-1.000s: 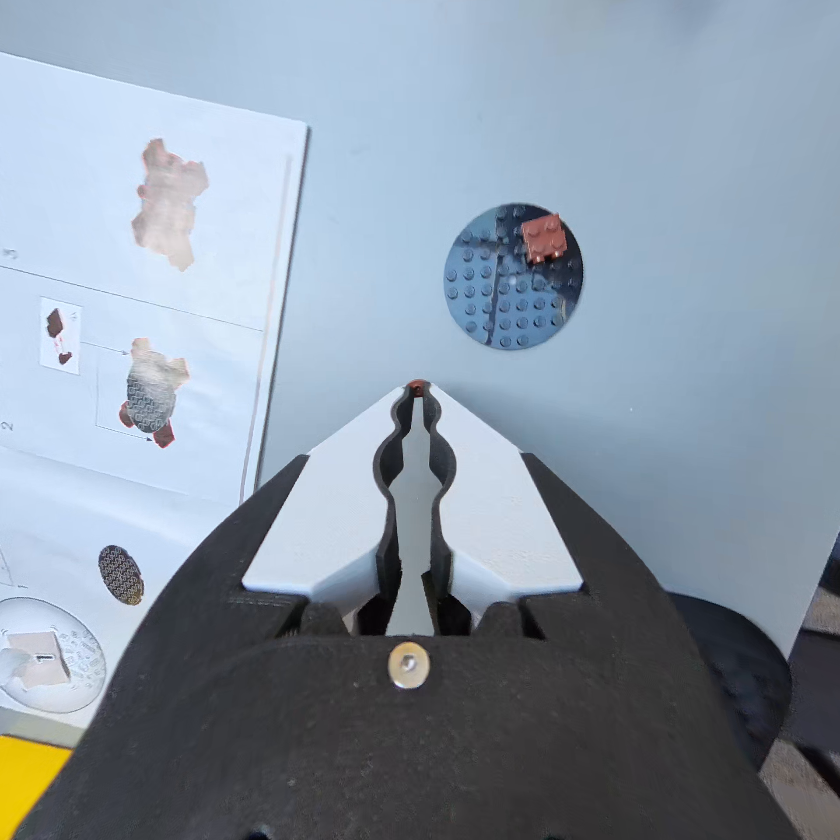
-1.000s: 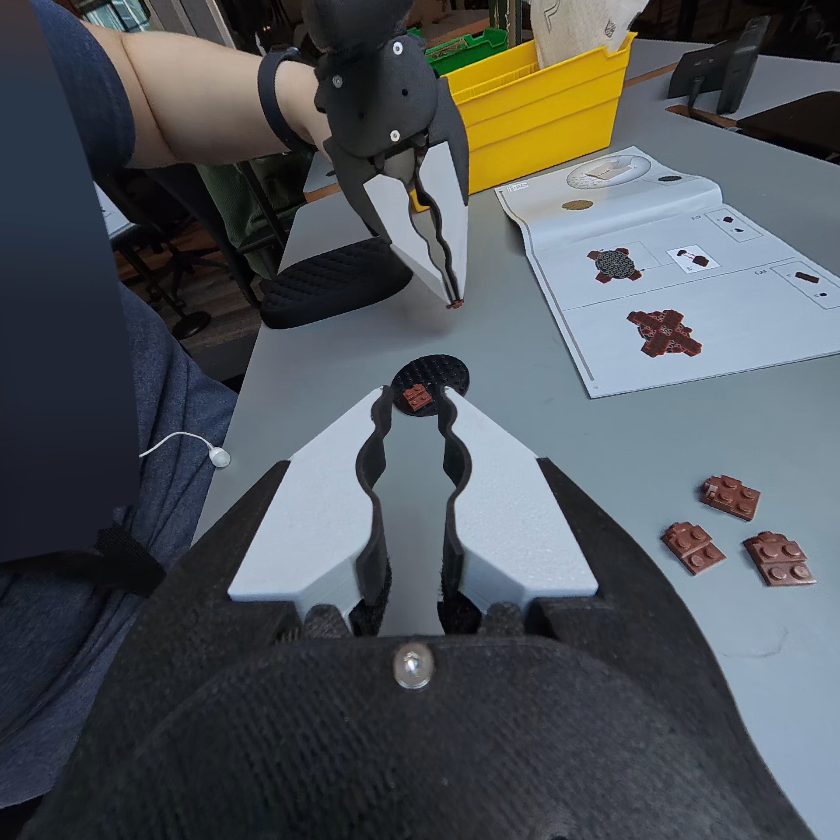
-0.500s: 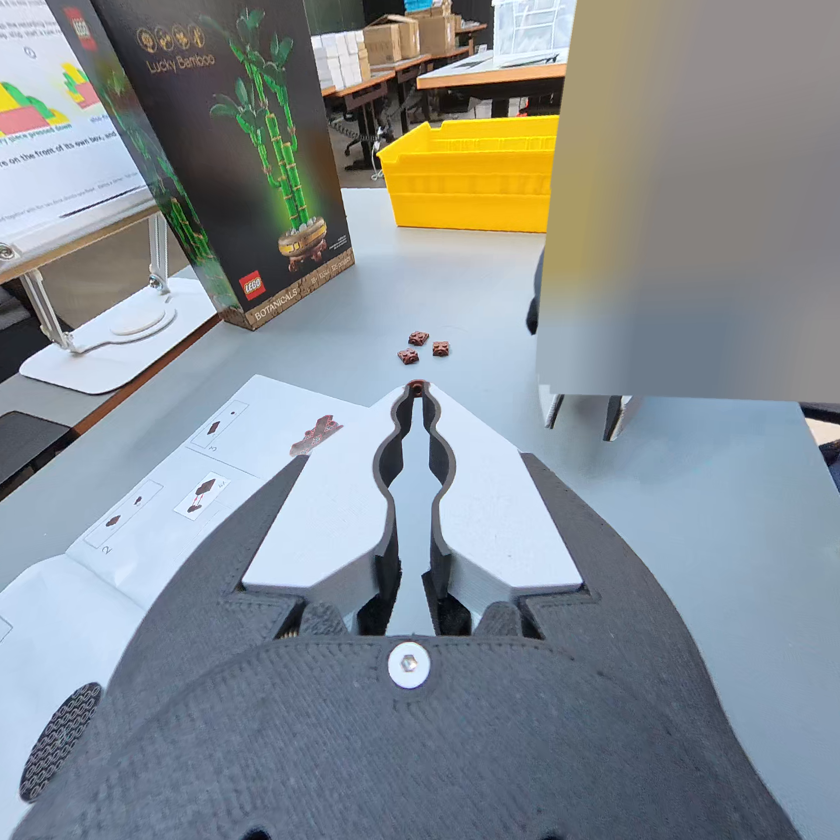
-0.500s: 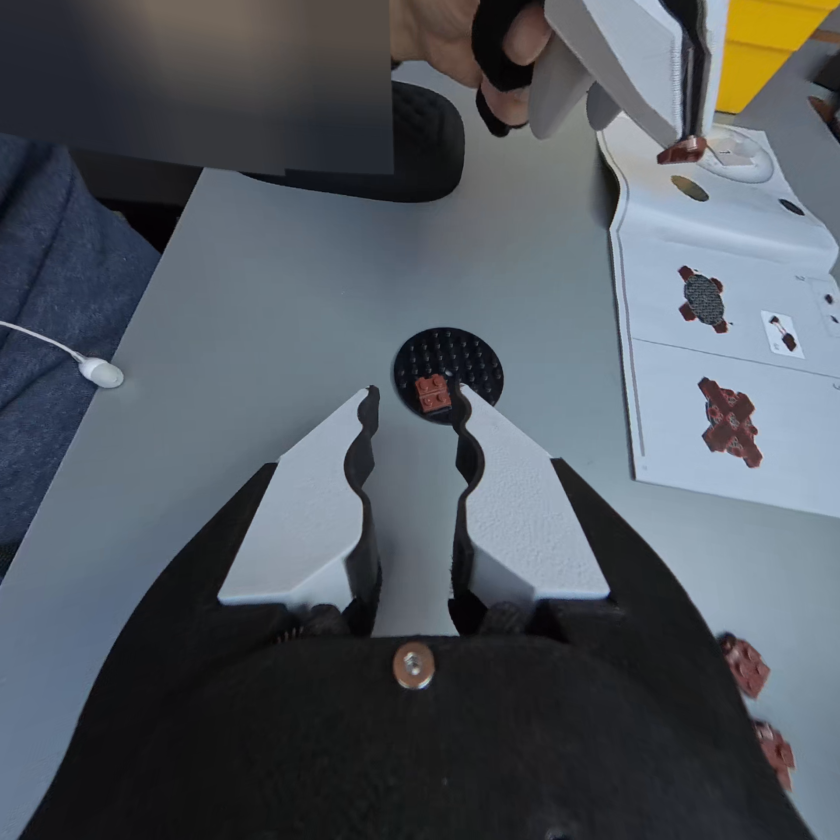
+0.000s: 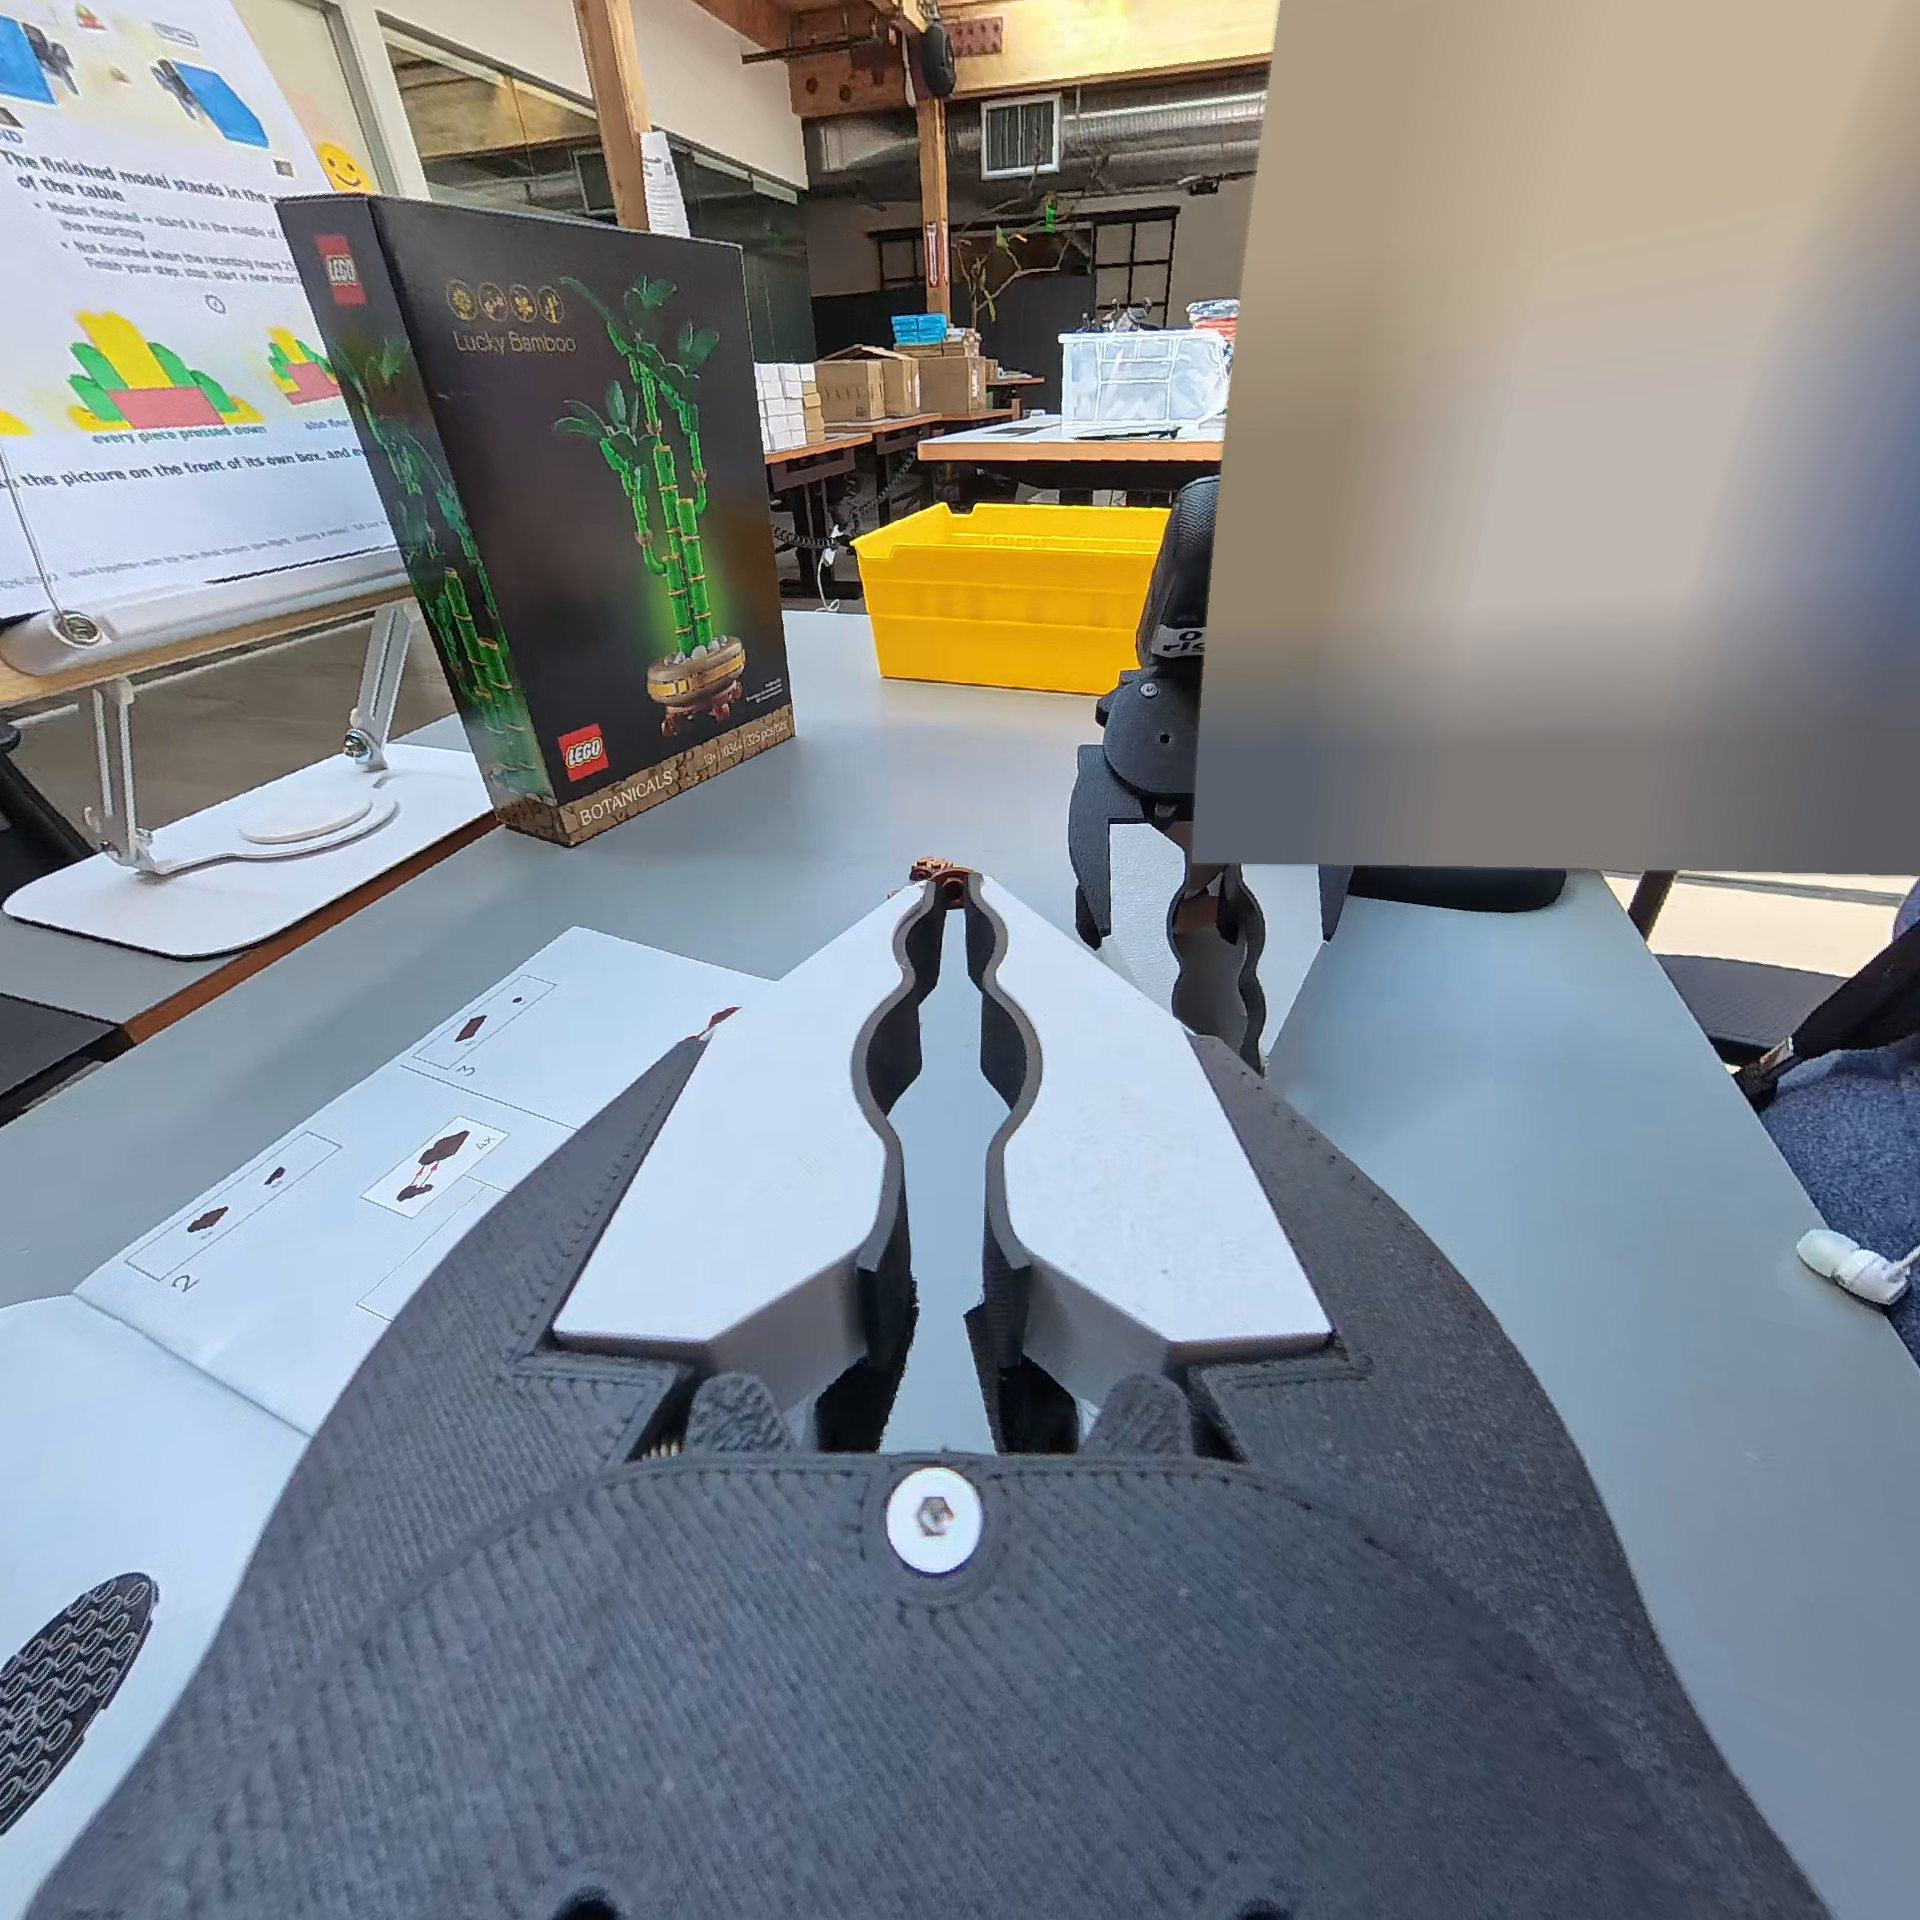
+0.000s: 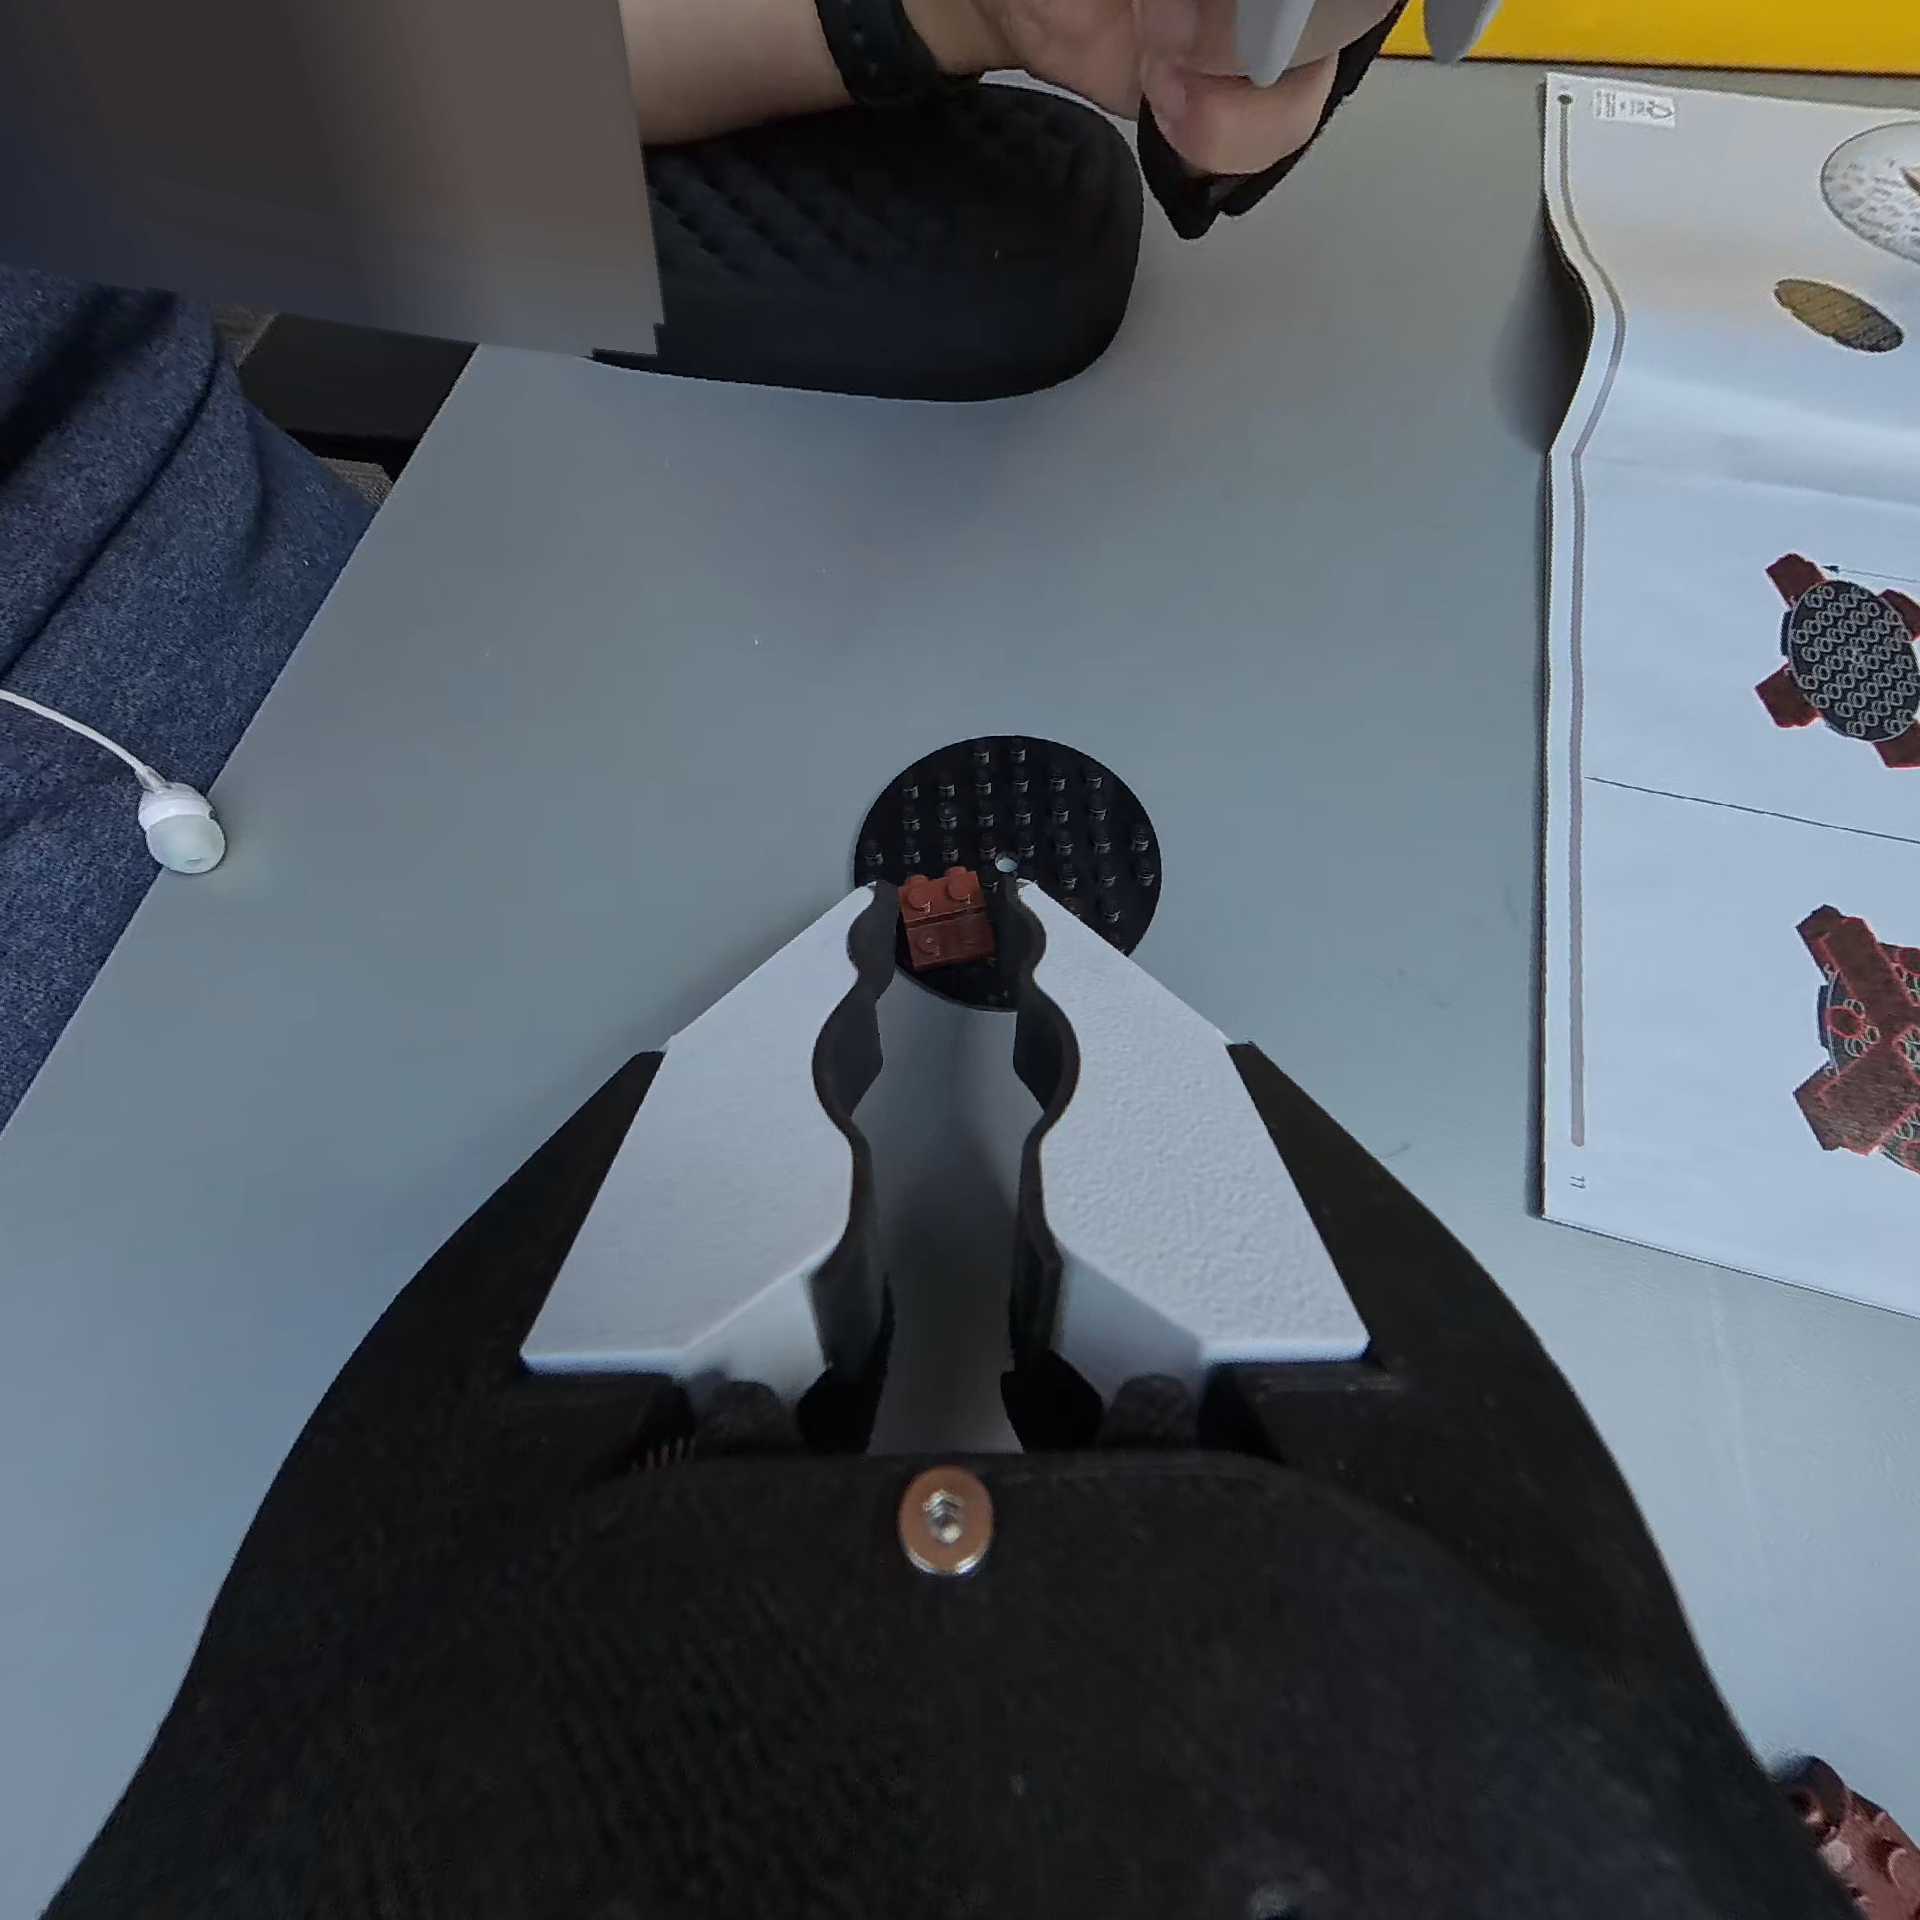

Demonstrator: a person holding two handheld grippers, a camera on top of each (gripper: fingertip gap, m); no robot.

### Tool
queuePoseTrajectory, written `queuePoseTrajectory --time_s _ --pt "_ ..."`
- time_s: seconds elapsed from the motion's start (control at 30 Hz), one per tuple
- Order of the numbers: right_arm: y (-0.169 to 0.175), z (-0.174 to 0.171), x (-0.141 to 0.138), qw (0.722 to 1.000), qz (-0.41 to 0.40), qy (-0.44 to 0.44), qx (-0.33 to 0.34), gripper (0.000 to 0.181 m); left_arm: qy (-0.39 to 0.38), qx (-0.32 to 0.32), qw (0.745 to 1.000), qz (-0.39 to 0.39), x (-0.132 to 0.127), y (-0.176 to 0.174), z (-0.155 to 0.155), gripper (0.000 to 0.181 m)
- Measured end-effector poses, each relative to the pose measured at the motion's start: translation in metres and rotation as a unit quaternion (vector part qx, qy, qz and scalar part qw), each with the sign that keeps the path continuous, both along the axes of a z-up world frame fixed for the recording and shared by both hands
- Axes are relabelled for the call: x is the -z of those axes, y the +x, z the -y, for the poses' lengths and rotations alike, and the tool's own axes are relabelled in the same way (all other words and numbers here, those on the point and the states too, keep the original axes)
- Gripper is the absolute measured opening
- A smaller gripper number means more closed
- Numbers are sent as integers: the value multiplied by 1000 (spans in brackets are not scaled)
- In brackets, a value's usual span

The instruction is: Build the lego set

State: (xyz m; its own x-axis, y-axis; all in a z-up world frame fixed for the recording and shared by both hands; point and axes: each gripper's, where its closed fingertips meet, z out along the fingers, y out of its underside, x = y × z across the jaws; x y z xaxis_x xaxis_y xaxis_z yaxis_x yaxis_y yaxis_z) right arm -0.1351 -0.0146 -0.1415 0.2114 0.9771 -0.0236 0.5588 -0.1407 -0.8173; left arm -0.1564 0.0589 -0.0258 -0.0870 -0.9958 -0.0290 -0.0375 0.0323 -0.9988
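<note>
My left gripper [image 5: 943, 898] is shut on a small reddish-brown piece [image 5: 935, 871] pinched at its very tips and held above the table. My right gripper [image 6: 940, 896] is open, low over the black round studded plate [image 6: 1023, 831], with one fingertip on each side of the reddish-brown plate [image 6: 943, 923] that sits on the round plate's near edge. I cannot tell whether the fingers touch it. The right gripper also shows in the left wrist view [image 5: 1216, 966], pointing down. The left hand [image 6: 1216, 104] is at the top of the right wrist view.
The open instruction booklet [image 6: 1714, 675] lies right of the round plate and shows in the left wrist view [image 5: 395, 1143]. A set box [image 5: 582, 499], a yellow bin [image 5: 1008, 603] and a sheet stand [image 5: 208, 831] stand farther back. A black pad [image 6: 883, 239], an earbud [image 6: 182, 831] and loose brown pieces [image 6: 1855, 1839] are near. The gap from one gripper's tips to the other's is roughly 15 cm.
My left gripper tipped up from facing down at the round plate to facing level across the table, still holding its piece. My right gripper moved closer, its tips now flanking the brown plate.
</note>
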Motion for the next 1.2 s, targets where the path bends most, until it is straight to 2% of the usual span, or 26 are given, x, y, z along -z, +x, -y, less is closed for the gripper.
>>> queuePoseTrajectory --time_s 0.27,0.33,0.53,0.63,0.8,0.9,1.1,1.2 --pt "0 1 8 1000 24 -13 -4 22 4 5 1000 -4 3 2 4 1" --pt "0 0 8 1000 24 -10 -1 18 3 3 1000 -6 4 2 3 1" --pt "0 1 1 1000 -1 -16 -3 15 16 -12 1000 -9 4 0 -4 2" --pt "5 -11 -22 998 -61 -22 26 15 33 -24 999 7 -8 -6 -7 1" --pt "38 -40 -91 978 -176 27 108 15 64 -72 995 18 -26 -13 -23 1" --pt "64 -49 -136 964 -221 64 134 15 98 -94 990 49 -64 -16 -20 1" --pt "86 -76 -209 970 -148 131 139 15 158 -88 981 70 -141 8 -14 1" --pt "100 -105 -210 971 -97 122 180 15 167 -83 978 89 -170 29 -18 1"
